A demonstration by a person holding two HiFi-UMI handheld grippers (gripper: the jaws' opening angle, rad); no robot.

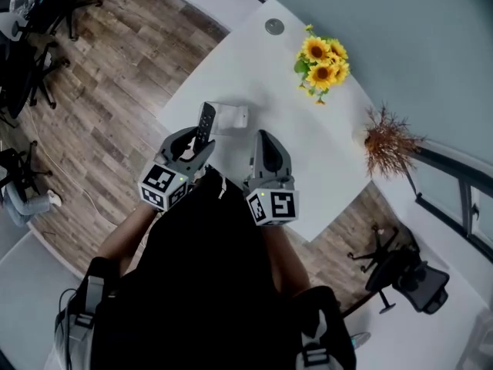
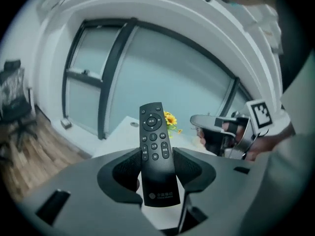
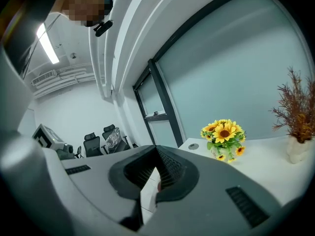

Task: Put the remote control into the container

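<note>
Gripping the remote control (image 2: 153, 132): the left tongs (image 2: 158, 172) are clenched on its lower half, one pad on each long side. Button end sticks out past the tips and points away from the person. Logo end sits back in the throat.

Right tongs (image 3: 157, 173) are clenched on nothing, with the pads meeting and no object between them. They hang beside the left pair, over the near edge of the counter (image 1: 323, 153).

The container (image 1: 231, 119), a small white box, sits on the counter a little in from the near edge, toward the left corner. In the head view the remote's tip shows right at the container's left side. The remote is held in the air and is not in the box. I can't make out the opening or how deep the box is.

Sunflowers (image 1: 322, 64) stand at the far edge and a dried plant (image 1: 389, 141) at the right corner. Both are well apart from the box.

My read of the step: carry phase, grasp done, placement not started.

Next move needs:
- bring the remote's tip over the box mouth
- tilt the left tongs down so the long axis drops in
- release only once the tip is inside the walls

Risk: the box looks light, and the remote could catch the rim and push it. The free right tongs could steady it.
</note>
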